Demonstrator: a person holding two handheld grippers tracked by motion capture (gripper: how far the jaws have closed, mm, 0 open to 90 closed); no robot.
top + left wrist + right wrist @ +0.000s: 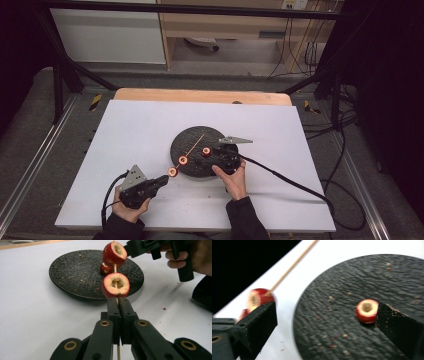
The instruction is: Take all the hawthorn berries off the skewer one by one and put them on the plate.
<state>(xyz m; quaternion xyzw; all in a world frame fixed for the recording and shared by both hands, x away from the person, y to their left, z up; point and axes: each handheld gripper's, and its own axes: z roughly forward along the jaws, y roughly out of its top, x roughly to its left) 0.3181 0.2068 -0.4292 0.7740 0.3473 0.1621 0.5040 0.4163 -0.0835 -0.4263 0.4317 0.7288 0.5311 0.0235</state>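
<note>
Closest to the lens in the left gripper view, the left claw (119, 305) has its two black jaws pressed together on a thin wooden skewer (115, 267), pinching the stick near its lower end. Two red, hollowed-out fruit pieces with pale cream flesh are threaded on that skewer: the lower fruit piece (115, 286) sits just above the jaw tips, its cored cavity facing the camera, and the upper fruit piece (114, 254) rides farther up the stick, tilted and apart from the first. Behind them, a round black textured plate (75, 272) rests on the white desk (30, 302), speckled with crumbs and red flecks. A third, loose fruit piece (367, 311) of the same red skin and pale hollow centre lies on the plate. From above, the skewer slants from the left claw up across the plate. The right claw (324, 322) hangs over the plate with its jaws spread wide; nothing is gripped, though the loose piece lies just beside one jaw. That jaw carries bits of crumb.
</note>
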